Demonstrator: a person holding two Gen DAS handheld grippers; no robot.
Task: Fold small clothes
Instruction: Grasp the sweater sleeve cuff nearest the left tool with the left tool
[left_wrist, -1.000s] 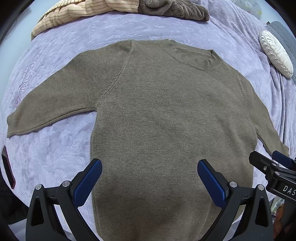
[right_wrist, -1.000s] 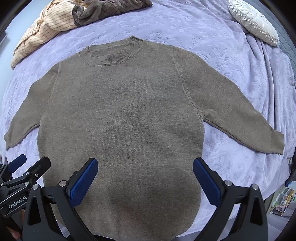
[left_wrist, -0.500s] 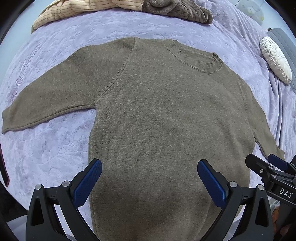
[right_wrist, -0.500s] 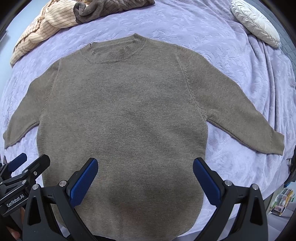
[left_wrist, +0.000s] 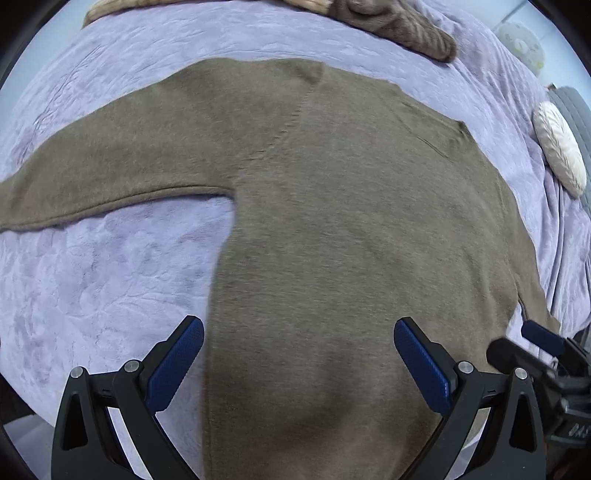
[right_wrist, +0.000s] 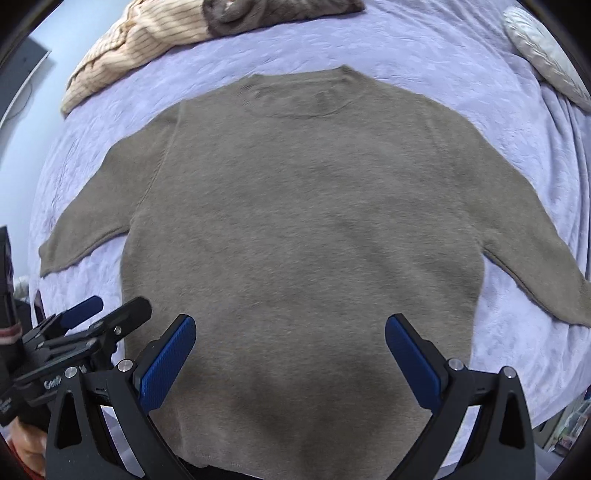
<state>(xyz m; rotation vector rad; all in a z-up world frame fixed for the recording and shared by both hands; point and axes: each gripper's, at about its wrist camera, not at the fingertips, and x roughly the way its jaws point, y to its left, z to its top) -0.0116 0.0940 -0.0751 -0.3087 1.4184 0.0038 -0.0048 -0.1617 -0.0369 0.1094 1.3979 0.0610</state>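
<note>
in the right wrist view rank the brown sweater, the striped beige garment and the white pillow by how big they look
1. brown sweater, by far.
2. striped beige garment.
3. white pillow, cut off by the frame edge, so unsure against the garment.

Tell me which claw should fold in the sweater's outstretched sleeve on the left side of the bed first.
Left. The left claw hangs open at the sweater's left edge, with that sleeve directly ahead of it. The right claw, also open, sits over the middle of the body, farther from that sleeve.
</note>
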